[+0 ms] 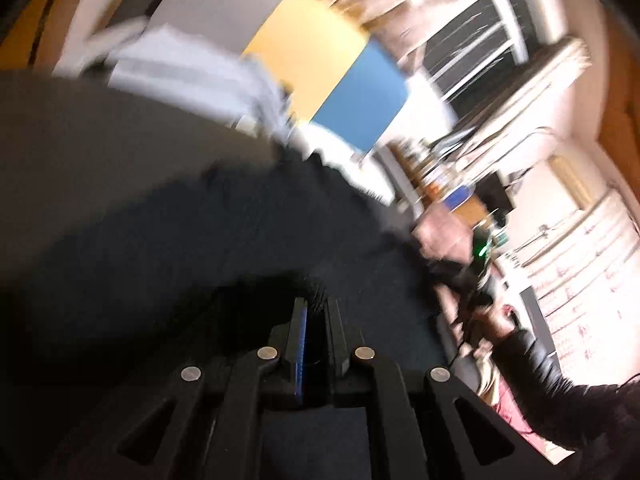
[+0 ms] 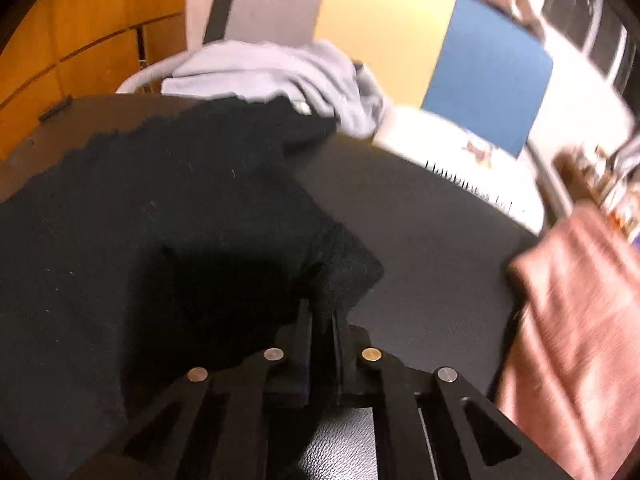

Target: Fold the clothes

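Dark navy knit garment (image 2: 160, 208) lies spread across the black leather tabletop (image 2: 420, 240), each gripper pinching an edge. Our left gripper (image 1: 316, 312) and right gripper (image 2: 322, 312) look clenched on cloth, though blur obscures detail. We should lift both corners evenly, keeping the fold line taut.

Your worktop (image 2: 420, 240) is a dark, leather-textured surface. On it you have a black garment (image 2: 140, 220) spread over the left side, a pale grey garment (image 2: 280, 76) bunched at the far edge, and a pink cloth (image 2: 580, 320) at the right edge.
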